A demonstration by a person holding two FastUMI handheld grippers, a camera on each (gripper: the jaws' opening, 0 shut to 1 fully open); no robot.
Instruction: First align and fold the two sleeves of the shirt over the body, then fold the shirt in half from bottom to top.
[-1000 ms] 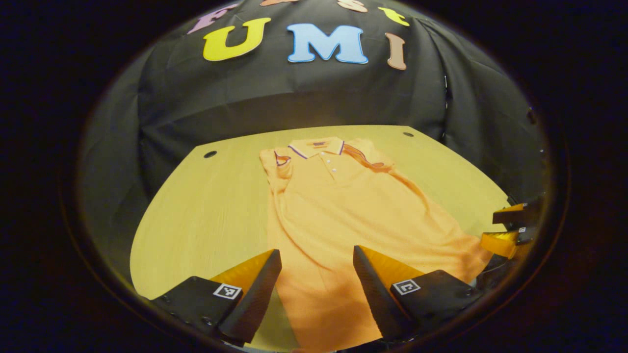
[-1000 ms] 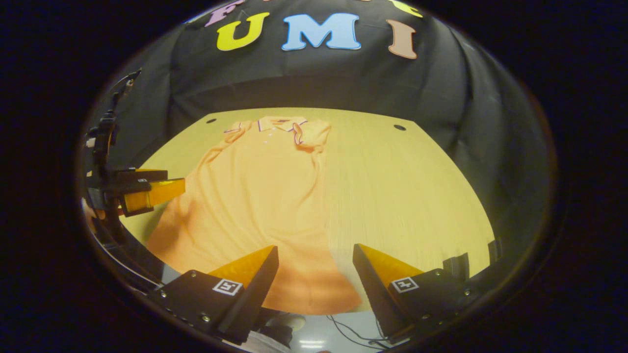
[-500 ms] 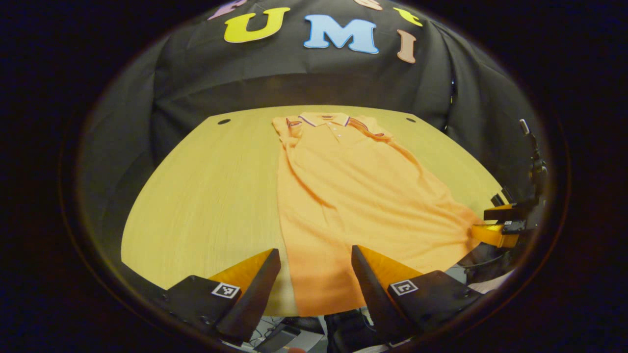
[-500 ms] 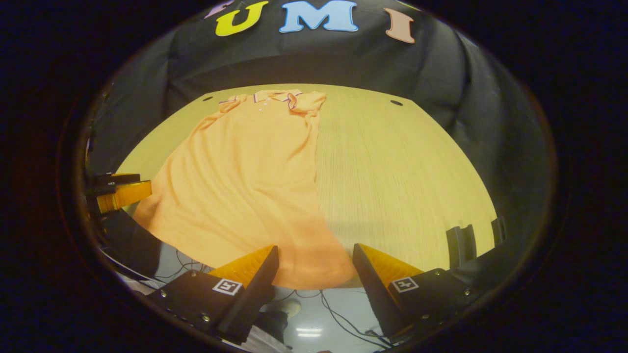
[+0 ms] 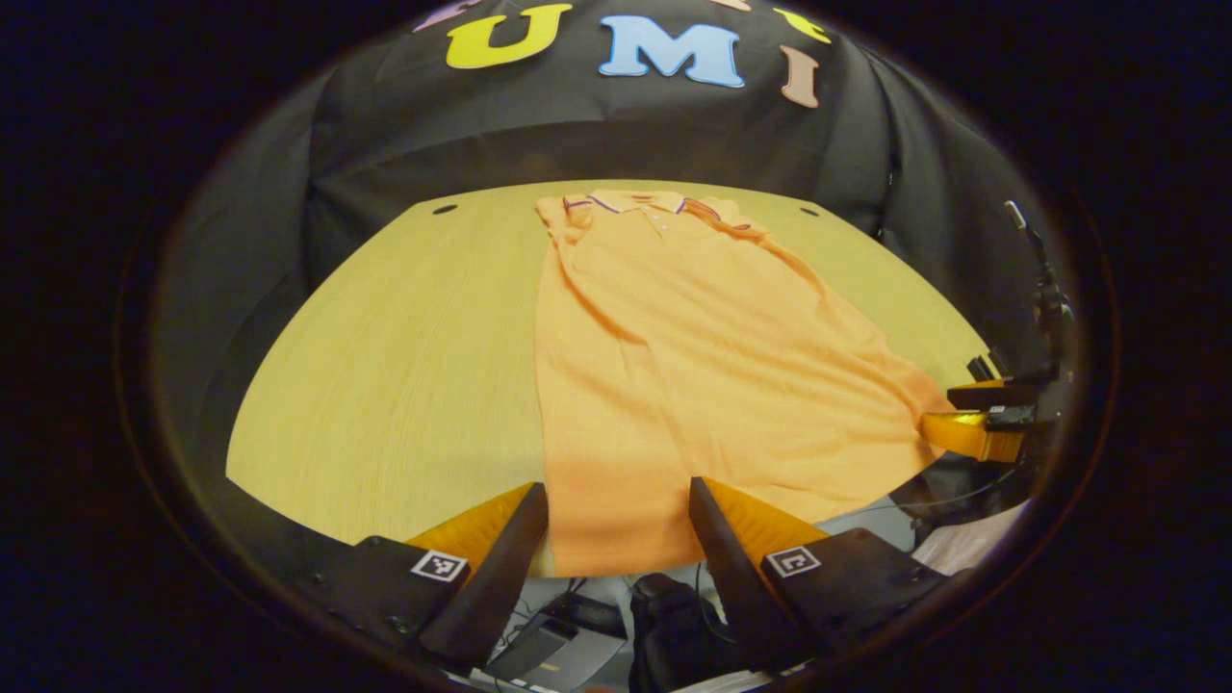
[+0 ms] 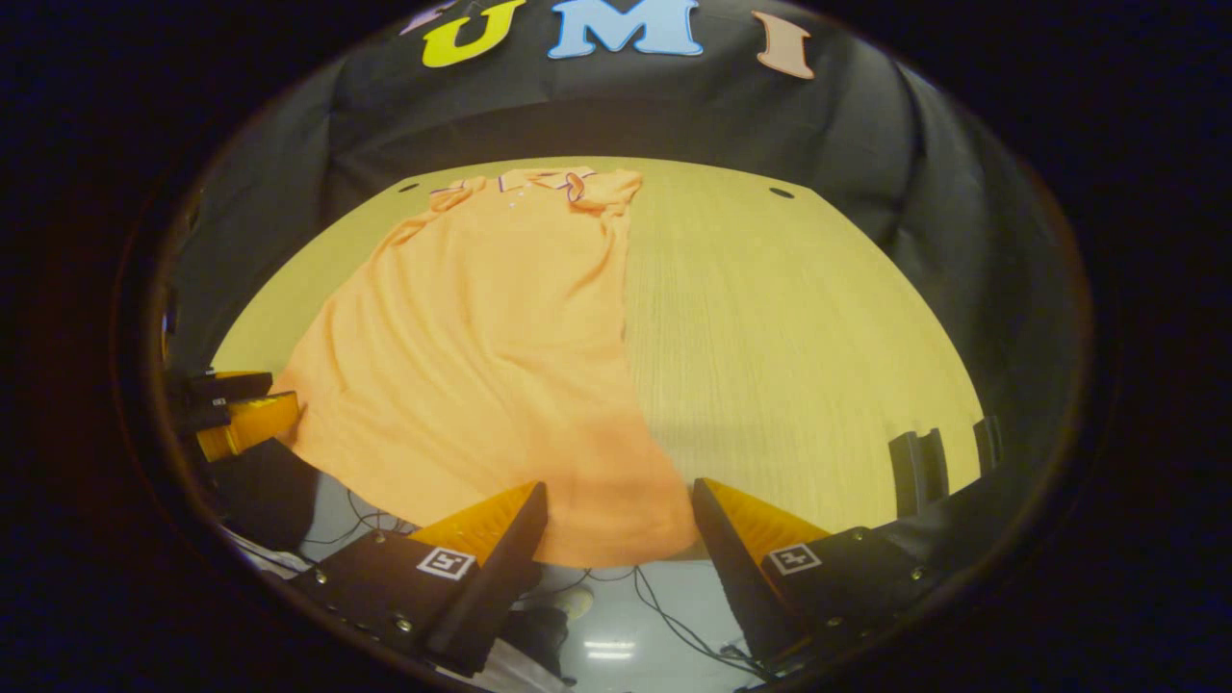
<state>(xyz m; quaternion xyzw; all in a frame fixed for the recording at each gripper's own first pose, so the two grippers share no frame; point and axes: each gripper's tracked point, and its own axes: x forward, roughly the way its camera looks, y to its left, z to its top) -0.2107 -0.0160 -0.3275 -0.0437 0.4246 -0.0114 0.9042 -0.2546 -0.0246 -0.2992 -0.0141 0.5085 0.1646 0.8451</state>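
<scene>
With both sleeves folded in, the shirt (image 5: 693,356) lies flat on the table (image 5: 404,366), and the left gripper (image 5: 616,520) and right gripper (image 6: 616,520), both spread open and empty at its hem, could pinch only one layer, skewing the fold.

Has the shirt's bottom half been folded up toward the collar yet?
No: the orange shirt lies full length on the table, its hem at the near edge.

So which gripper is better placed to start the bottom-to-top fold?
Neither clearly: the left gripper and right gripper each have open jaws straddling a bottom corner of the shirt at the table edge. The fold likely needs both.
</scene>
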